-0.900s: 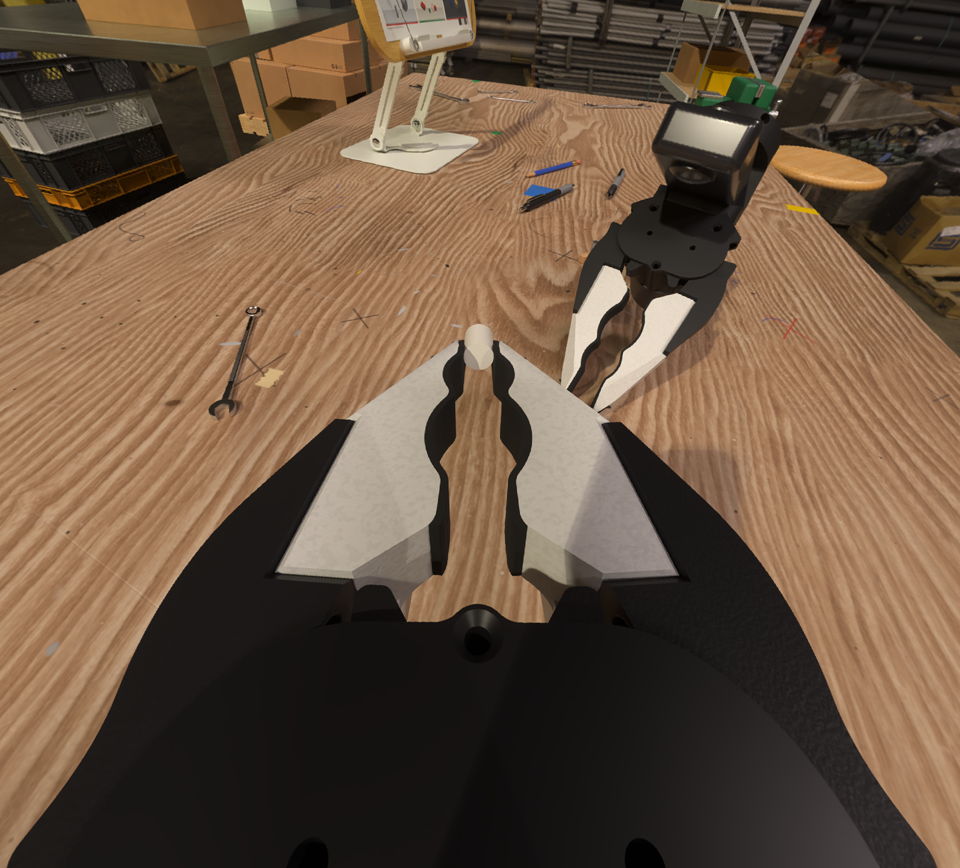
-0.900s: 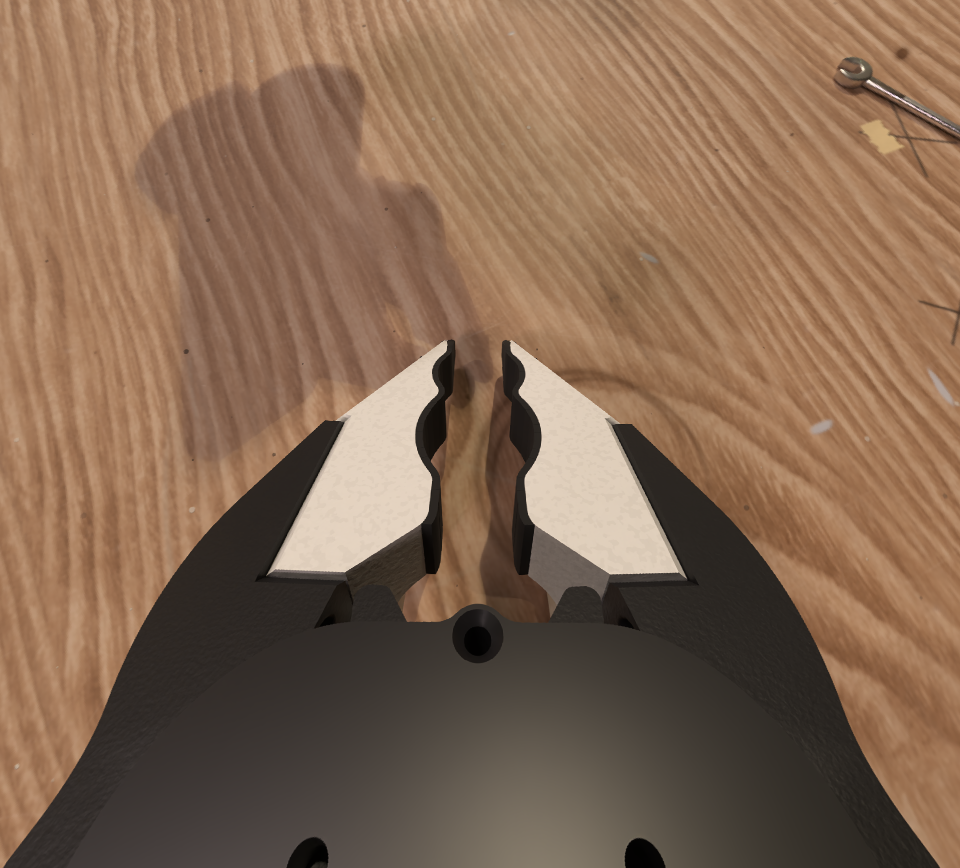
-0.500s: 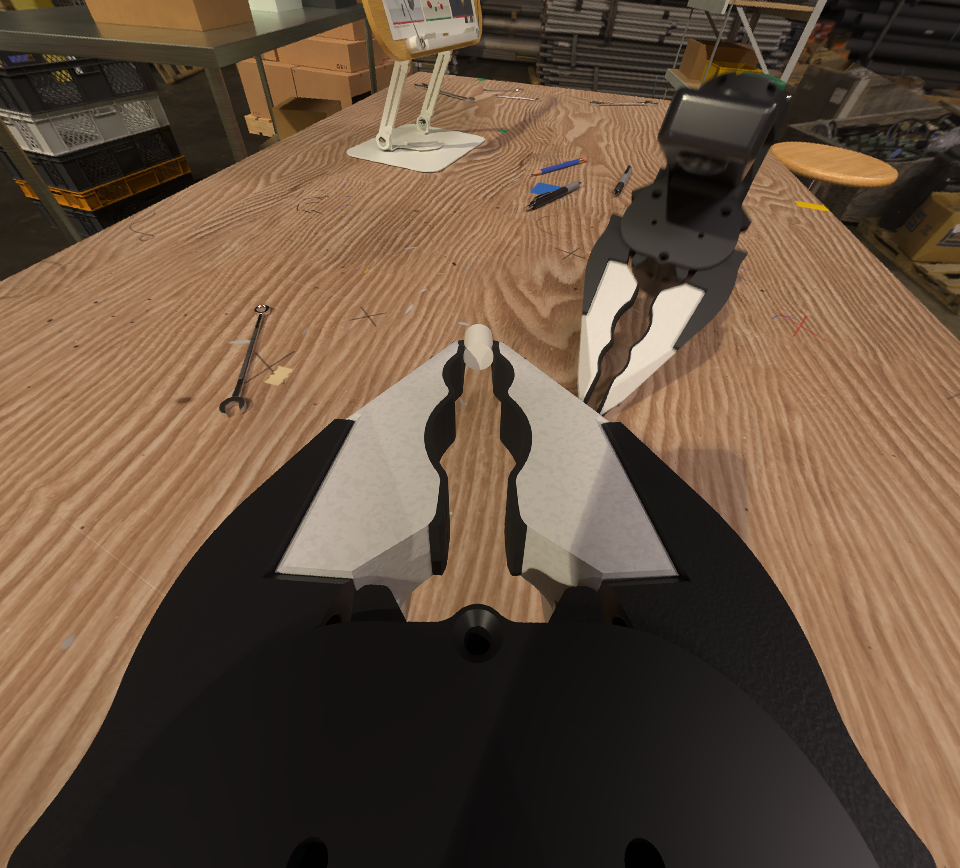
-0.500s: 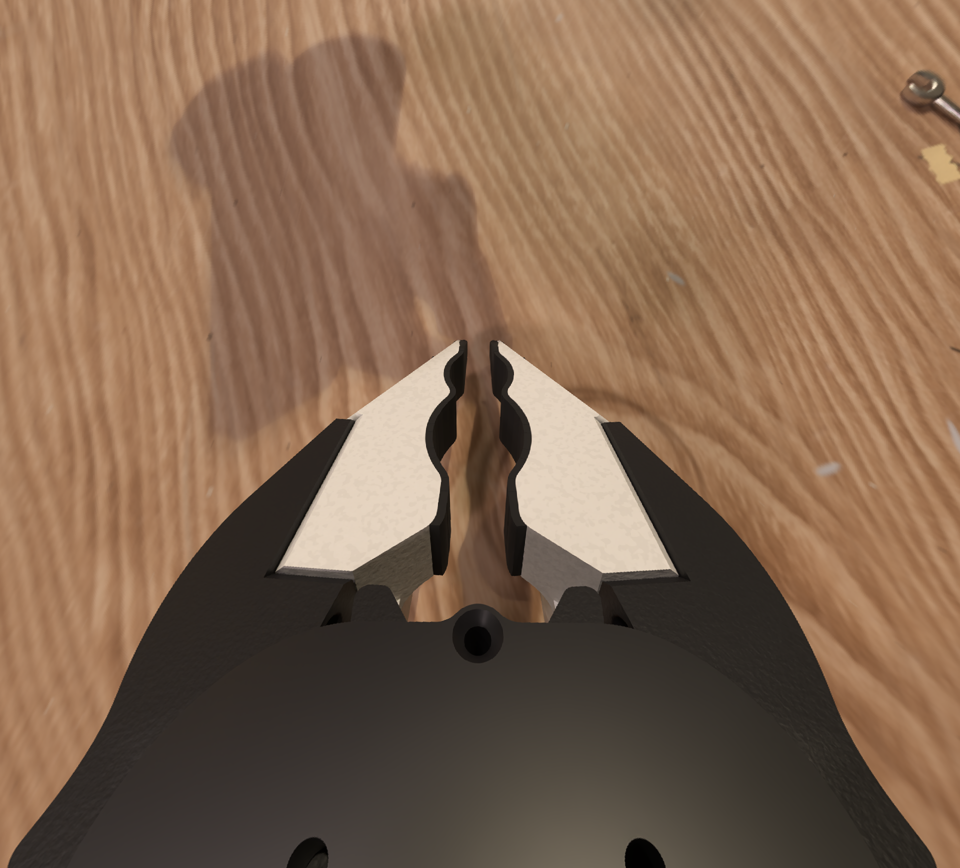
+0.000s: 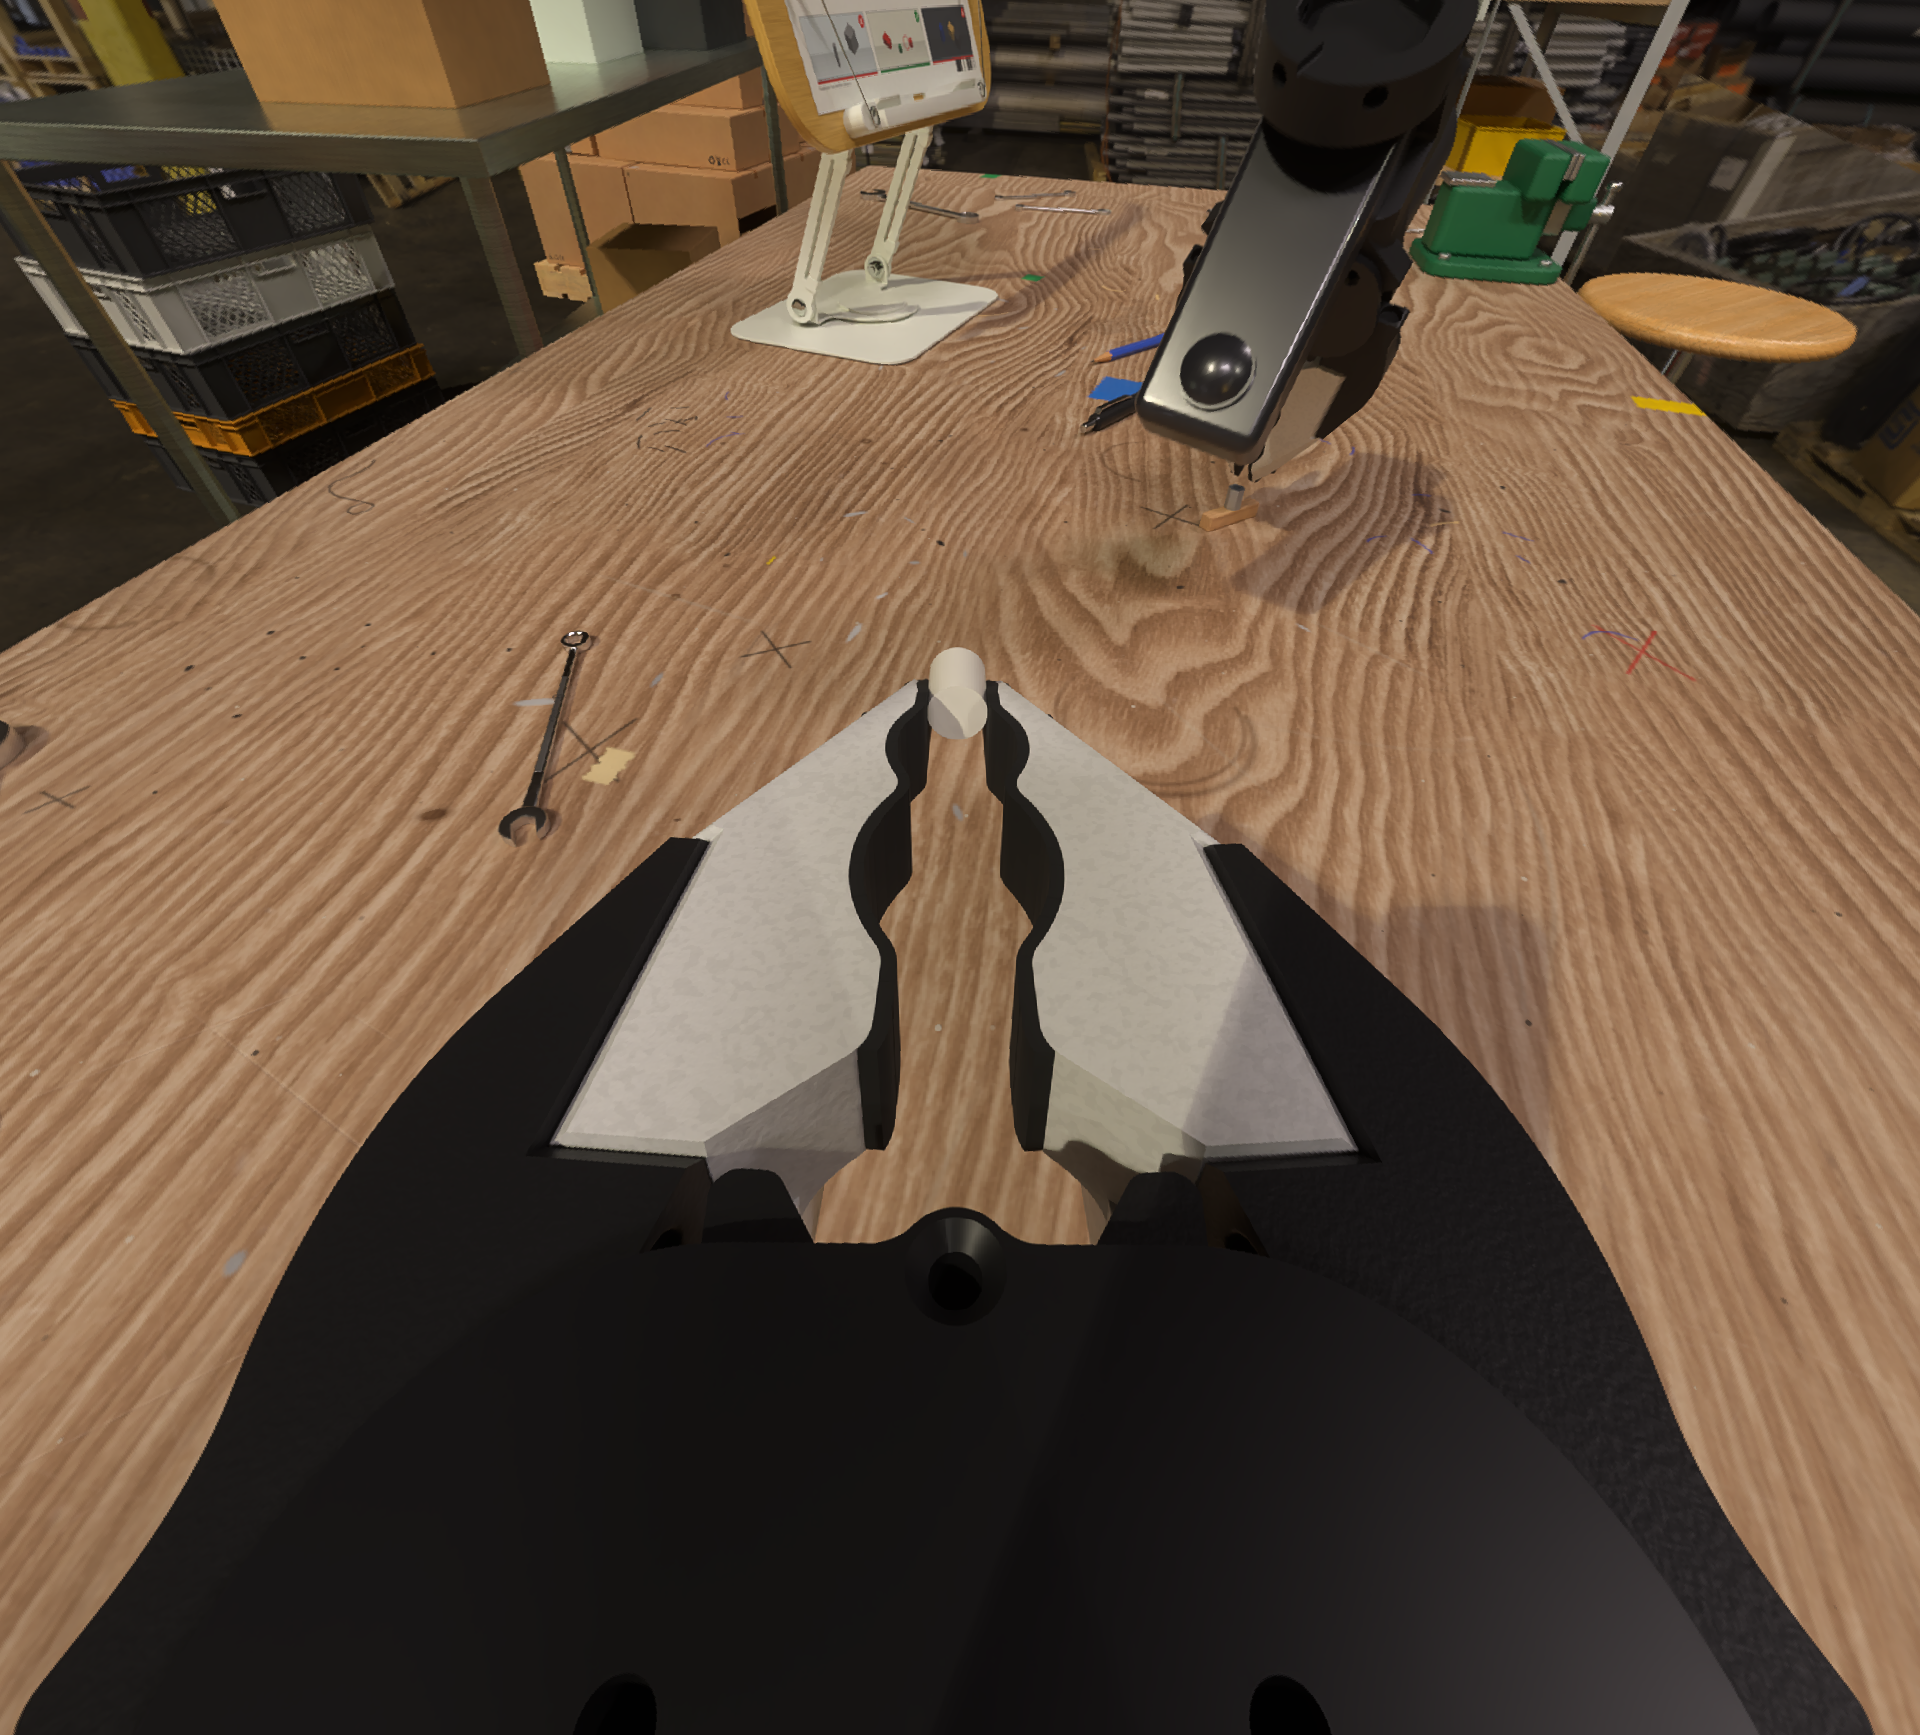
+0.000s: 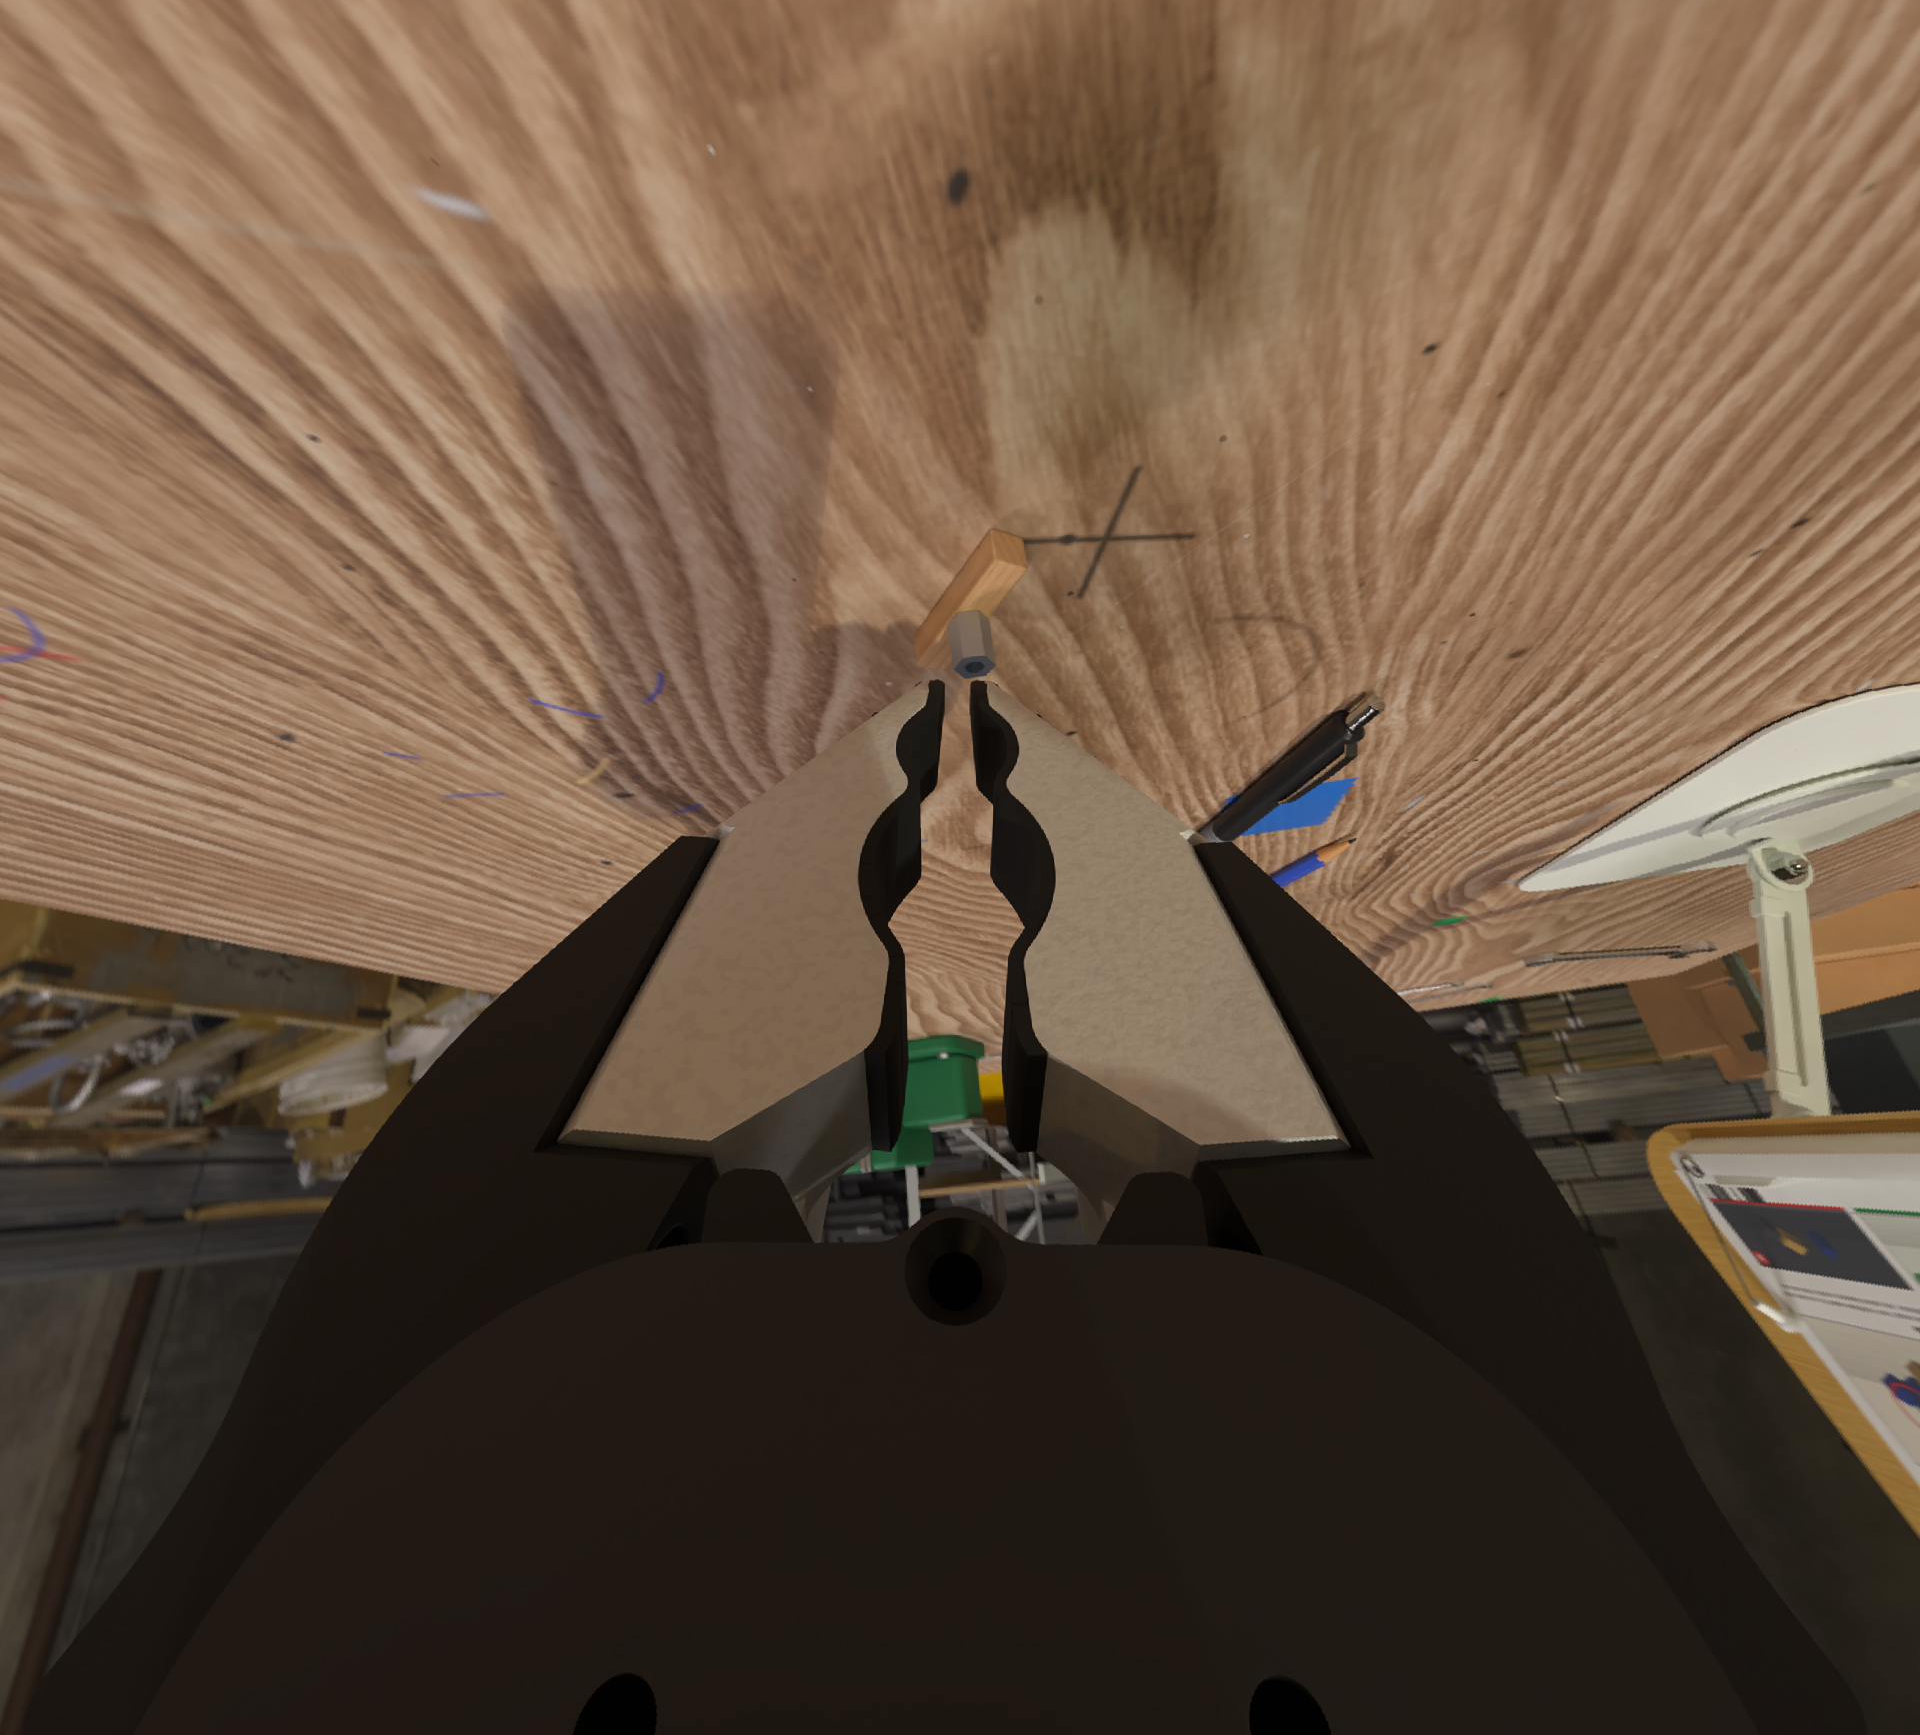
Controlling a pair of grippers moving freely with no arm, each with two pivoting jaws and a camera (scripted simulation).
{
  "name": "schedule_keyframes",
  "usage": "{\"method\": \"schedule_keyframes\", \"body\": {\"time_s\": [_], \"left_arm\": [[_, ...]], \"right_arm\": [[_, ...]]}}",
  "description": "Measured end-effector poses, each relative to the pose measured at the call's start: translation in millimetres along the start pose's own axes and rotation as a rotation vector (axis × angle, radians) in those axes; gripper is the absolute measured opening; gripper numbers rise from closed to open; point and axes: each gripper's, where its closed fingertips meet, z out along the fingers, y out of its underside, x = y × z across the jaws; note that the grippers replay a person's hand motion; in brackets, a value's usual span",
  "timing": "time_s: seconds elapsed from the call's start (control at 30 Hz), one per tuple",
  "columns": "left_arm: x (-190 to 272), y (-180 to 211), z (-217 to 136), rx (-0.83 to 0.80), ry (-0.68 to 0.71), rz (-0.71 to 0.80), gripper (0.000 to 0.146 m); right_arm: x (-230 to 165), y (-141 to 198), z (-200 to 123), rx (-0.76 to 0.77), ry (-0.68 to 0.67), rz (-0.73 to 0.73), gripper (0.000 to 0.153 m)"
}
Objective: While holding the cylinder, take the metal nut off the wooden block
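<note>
My left gripper [image 5: 956, 698] is shut on a short white cylinder [image 5: 957, 706] at its fingertips, held above the wooden table [image 5: 1455, 854]. A small wooden block [image 6: 971, 584] lies on the table with a grey metal nut [image 6: 971, 646] standing on it. Both also show far off in the left wrist view: the block [image 5: 1226, 519] and the nut [image 5: 1233, 497]. My right gripper [image 6: 954, 696] hangs tilted steeply over them with its tips right at the nut's end. Its jaws stand almost together with nothing between them. In the left wrist view its black body hides most of its fingertips [image 5: 1252, 467].
A wrench [image 5: 545, 740] lies left of the left gripper. A picture board on a white stand [image 5: 868, 324] is at the far side. A black pen [image 6: 1294, 766] and a blue pencil [image 6: 1309, 859] lie near the block. A green vise [image 5: 1507, 215] and a stool [image 5: 1714, 314] are at the right.
My right gripper left its spot beside the left gripper, crossed to the block and nut and tipped over them, its jaws narrowing. The left gripper kept the cylinder and shifted slightly.
</note>
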Motion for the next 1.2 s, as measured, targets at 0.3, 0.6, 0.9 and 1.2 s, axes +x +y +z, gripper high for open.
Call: {"method": "schedule_keyframes", "body": {"time_s": [0.3,0.6,0.9,1.2], "left_arm": [[-1.4,-0.9,-1.2,-0.001,-0.005,0.004,0.009],[3.7,3.0,1.5,-0.024,0.015,0.014,0.009],[7.9,4.4,2.3,-0.037,0.034,0.018,0.009],[6.2,3.6,1.0,-0.033,0.035,0.011,0.009]], "right_arm": [[2.8,7.7,11.6,-0.123,-0.011,-0.11,0.005],[5.0,6.3,17.7,-0.165,-0.021,-0.122,0.019],[6.0,2.6,17.9,-0.155,-0.014,-0.12,0.029],[6.9,9.3,-4.7,0.19,0.041,0.08,0.039]]}}
